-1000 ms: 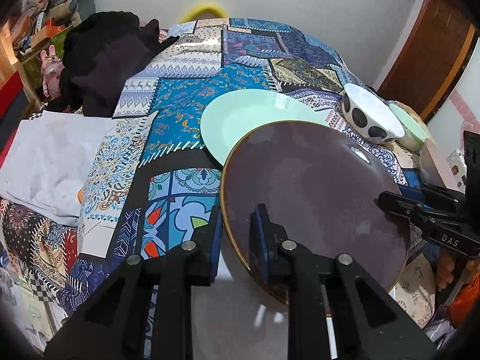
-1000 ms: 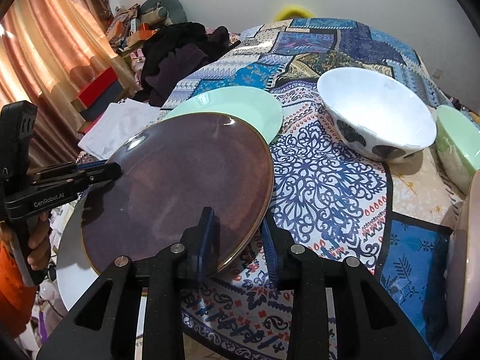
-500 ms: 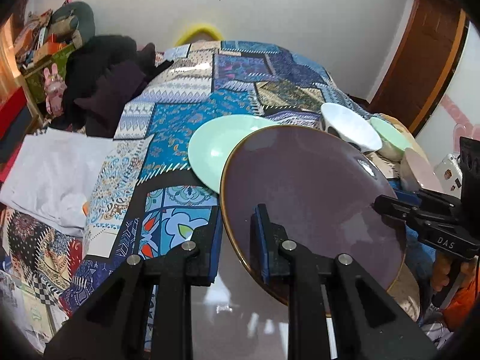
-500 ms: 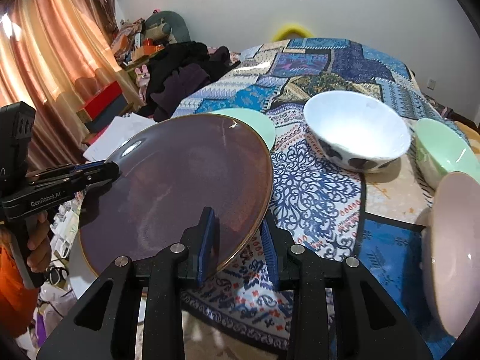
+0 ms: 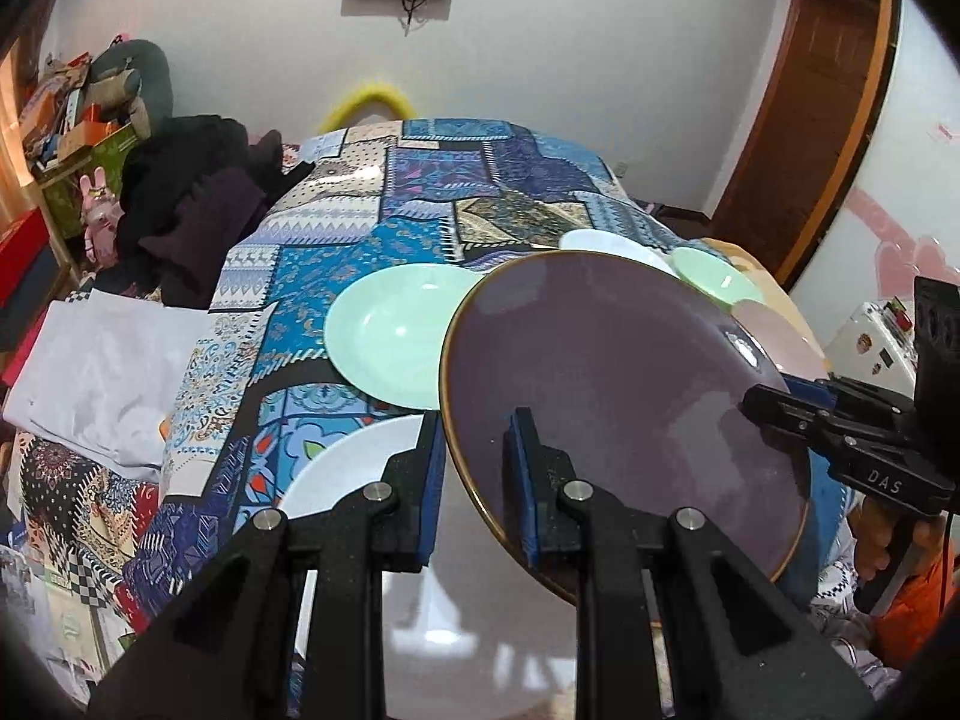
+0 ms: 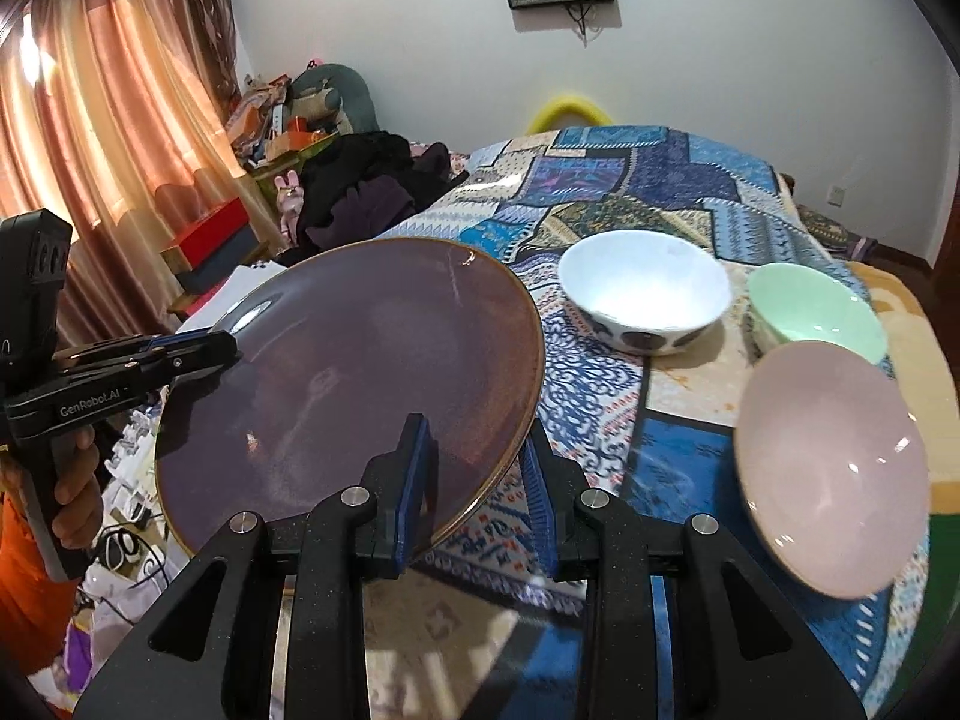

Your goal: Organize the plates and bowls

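Above the patchwork bedspread (image 5: 336, 252) I have the purple plate (image 5: 612, 384) in the air, pinched at opposite edges. My left tool (image 5: 480, 468) is closed on its near rim, one blue pad under and one over; my right tool (image 6: 474, 474) is clamped on the other side the same way, and I can see it across the plate (image 5: 786, 408). The plate hangs tilted, not level, with its far edge over the mint plate (image 5: 396, 336) that lies on the bed. A white plate (image 5: 354, 468) lies below my left tool.

I read the step as carrying the purple plate onto a stack, most likely the mint one, though that is my guess. To do it well I would hold both grips firm and move the two hands together, since any drift apart drags the rim through the pads. I would level it before lowering, centre it over the mint plate, and set it down flat on the soft bedding, freeing one side only when it rests.

On my right, the white spotted bowl (image 6: 642, 294), the mint bowl (image 6: 816, 312) and the pink bowl (image 6: 834, 480) sit close by; I would keep my right tool clear of the pink one, which is nearest.
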Available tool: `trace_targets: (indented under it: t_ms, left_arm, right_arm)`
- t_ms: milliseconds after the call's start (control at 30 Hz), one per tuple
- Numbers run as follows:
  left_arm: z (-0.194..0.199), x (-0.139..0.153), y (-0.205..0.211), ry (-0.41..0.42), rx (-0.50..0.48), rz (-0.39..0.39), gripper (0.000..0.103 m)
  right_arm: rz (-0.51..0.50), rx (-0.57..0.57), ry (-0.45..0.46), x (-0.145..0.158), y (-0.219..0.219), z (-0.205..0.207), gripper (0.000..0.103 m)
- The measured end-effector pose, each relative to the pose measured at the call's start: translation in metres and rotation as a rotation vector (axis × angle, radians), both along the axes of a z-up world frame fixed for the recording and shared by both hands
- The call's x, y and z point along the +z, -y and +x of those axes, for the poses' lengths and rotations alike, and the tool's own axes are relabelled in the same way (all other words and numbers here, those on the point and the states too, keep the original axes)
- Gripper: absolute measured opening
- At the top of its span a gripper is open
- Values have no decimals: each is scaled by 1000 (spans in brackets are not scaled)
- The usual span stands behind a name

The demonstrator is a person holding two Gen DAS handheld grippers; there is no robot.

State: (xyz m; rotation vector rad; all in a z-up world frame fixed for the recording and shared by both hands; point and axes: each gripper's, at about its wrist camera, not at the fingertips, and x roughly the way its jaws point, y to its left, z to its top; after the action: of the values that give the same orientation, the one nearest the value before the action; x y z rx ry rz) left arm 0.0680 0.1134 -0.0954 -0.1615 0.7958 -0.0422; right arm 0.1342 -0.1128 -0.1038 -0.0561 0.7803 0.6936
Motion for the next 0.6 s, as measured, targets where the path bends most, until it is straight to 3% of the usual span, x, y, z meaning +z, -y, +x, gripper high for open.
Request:
trace_targets:
  t_ms: [600]
  left_arm:
    - [-24, -8, 63, -54, -86, -8, 21]
  right_arm:
    - [-2, -70, -30, -9, 56, -25, 28]
